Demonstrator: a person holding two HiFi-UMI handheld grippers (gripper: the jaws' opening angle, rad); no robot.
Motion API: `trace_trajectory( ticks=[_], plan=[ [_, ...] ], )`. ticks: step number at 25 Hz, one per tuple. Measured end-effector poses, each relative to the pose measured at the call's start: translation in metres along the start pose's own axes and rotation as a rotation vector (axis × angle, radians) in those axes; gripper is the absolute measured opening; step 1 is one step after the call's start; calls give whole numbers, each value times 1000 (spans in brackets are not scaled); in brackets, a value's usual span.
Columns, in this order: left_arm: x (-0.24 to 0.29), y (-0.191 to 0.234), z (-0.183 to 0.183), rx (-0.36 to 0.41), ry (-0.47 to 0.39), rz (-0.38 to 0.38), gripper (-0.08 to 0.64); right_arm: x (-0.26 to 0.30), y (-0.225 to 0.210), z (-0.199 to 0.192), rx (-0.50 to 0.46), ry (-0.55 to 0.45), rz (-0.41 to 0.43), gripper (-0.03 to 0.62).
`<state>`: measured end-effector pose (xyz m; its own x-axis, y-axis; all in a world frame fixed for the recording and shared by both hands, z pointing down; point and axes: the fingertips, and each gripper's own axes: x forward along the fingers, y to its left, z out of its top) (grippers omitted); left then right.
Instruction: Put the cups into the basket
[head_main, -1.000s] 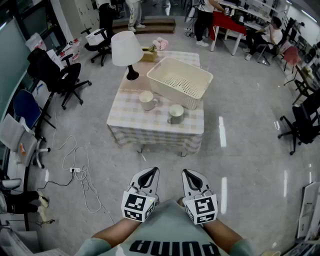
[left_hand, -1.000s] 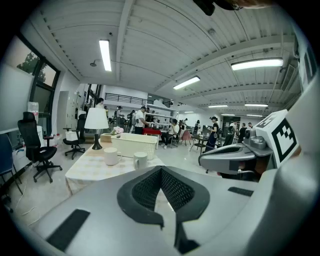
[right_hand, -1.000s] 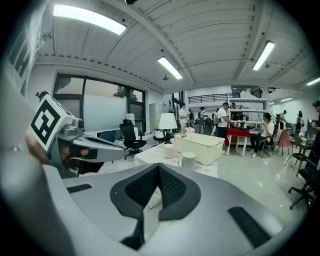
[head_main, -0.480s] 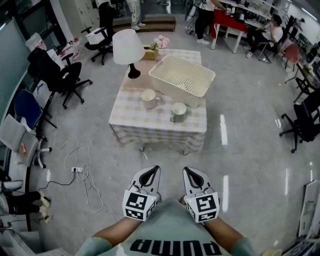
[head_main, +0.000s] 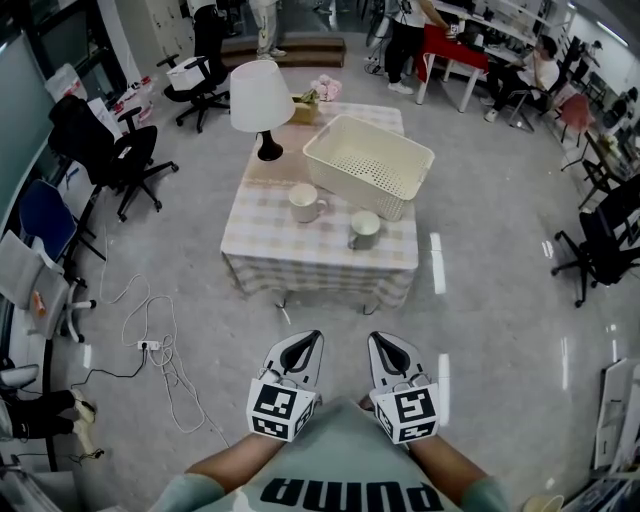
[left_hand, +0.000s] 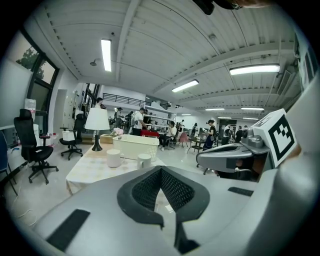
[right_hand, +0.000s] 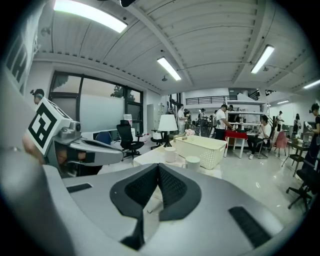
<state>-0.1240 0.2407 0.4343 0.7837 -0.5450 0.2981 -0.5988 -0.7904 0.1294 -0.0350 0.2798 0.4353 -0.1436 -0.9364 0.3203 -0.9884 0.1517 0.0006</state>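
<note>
Two pale cups stand on a table with a checked cloth (head_main: 280, 250): a cream cup (head_main: 305, 203) at the left and a grey-green cup (head_main: 364, 229) at the right. Behind them sits a cream perforated basket (head_main: 369, 157), tilted a little. My left gripper (head_main: 303, 347) and right gripper (head_main: 385, 348) are held close to my body, well short of the table, both shut and empty. In the left gripper view the cream cup (left_hand: 114, 158), the grey-green cup (left_hand: 144, 160) and the basket (left_hand: 136, 146) lie ahead. The right gripper view shows the basket (right_hand: 200, 149) and both cups (right_hand: 192, 162).
A white table lamp (head_main: 262, 100) stands at the table's back left. Black office chairs (head_main: 105, 148) and cables (head_main: 165, 345) lie at the left, more chairs (head_main: 605, 245) at the right. People work at desks (head_main: 470, 40) at the far end.
The table, cups and basket sit slightly lower and nearer in the head view than before. Both grippers keep their place before my body and stay shut.
</note>
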Motion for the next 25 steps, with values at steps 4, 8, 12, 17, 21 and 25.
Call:
trace_trajectory(
  ticks=[4,8,12,17,21,25],
  plan=[
    [-6,19,0,3,-8,-22,0,12,12,4,2,-3,-33,12],
    [-12,34,-1,8,-13,-45,0,20,23,6,7,-9,-66,12],
    [-17,46,-1,-3,-17,-52,0,26,34,8,2,4,-74,12],
    [-11,54,-5,-15,-11,-52,0,37,34,8,2,14,-69,12],
    [1,64,-4,-24,7,-37,0,53,26,8,0,30,-50,12],
    [20,71,5,-23,13,-6,0,71,7,12,4,35,-30,12]
  ],
)
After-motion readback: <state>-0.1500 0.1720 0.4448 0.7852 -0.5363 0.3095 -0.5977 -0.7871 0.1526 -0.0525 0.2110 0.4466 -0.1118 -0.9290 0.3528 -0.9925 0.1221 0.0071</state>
